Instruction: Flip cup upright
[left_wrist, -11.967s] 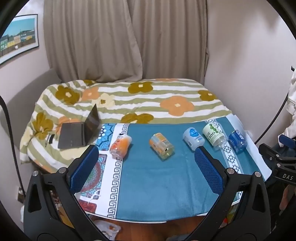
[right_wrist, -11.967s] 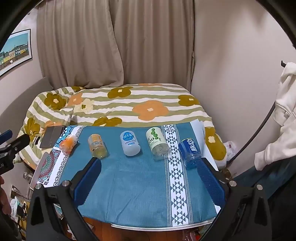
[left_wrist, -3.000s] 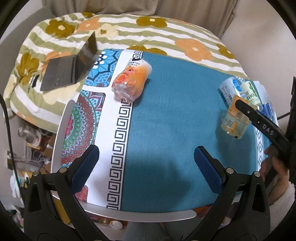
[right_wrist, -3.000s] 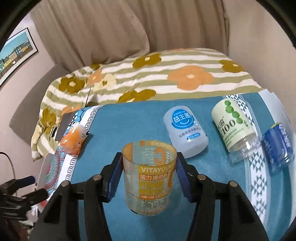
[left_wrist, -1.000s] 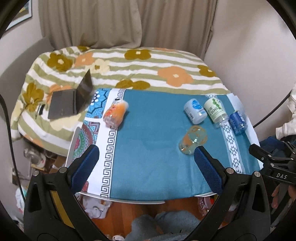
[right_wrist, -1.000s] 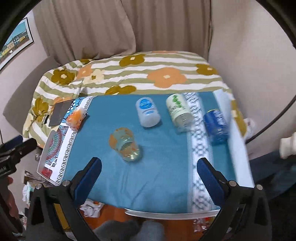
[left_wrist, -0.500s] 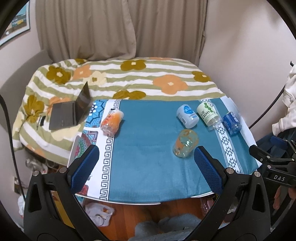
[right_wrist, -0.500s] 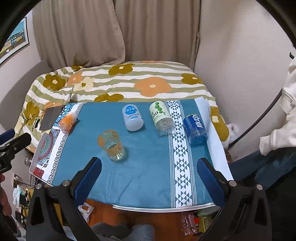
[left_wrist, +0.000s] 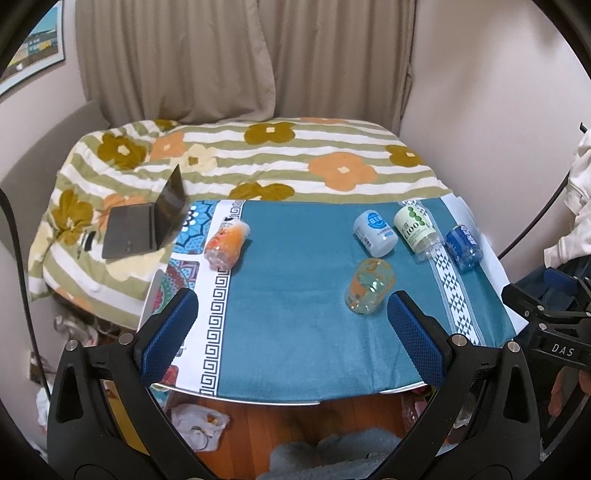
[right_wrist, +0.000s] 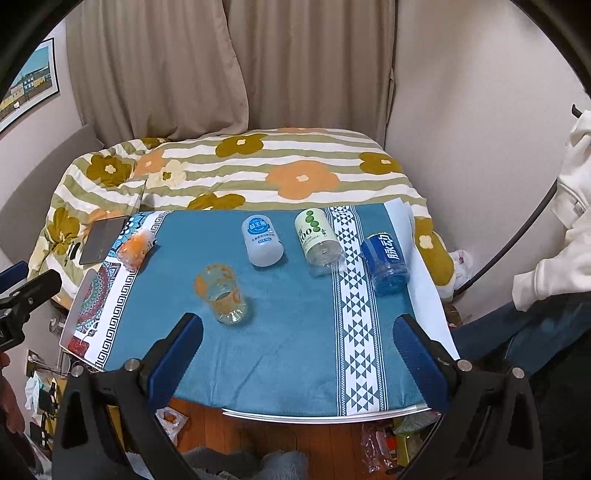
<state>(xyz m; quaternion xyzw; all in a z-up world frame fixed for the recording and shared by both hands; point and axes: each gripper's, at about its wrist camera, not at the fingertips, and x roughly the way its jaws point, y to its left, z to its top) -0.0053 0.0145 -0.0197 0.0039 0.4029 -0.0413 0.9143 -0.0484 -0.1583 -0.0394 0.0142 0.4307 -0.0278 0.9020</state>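
Observation:
A clear cup with orange print (left_wrist: 370, 290) (right_wrist: 221, 292) stands upright on the blue cloth of the table (left_wrist: 295, 295), in front of the row of others. An orange cup (left_wrist: 226, 243) (right_wrist: 135, 248), a white cup (left_wrist: 375, 232) (right_wrist: 262, 240), a green-dotted cup (left_wrist: 415, 228) (right_wrist: 318, 237) and a blue cup (left_wrist: 462, 248) (right_wrist: 384, 258) lie on their sides. My left gripper (left_wrist: 291, 332) and right gripper (right_wrist: 298, 354) are open, empty and held back above the table's near edge.
A flowered bed (left_wrist: 258, 155) lies behind the table with an open laptop (left_wrist: 147, 225) on it. Curtains and walls stand behind. Clutter lies on the wooden floor (left_wrist: 277, 417) under the near edge. A person in white stands at the right (right_wrist: 569, 221).
Three seconds ago my right gripper held the clear orange-print cup upright; it now stands free on the cloth. Both grippers have pulled back and up from the table.

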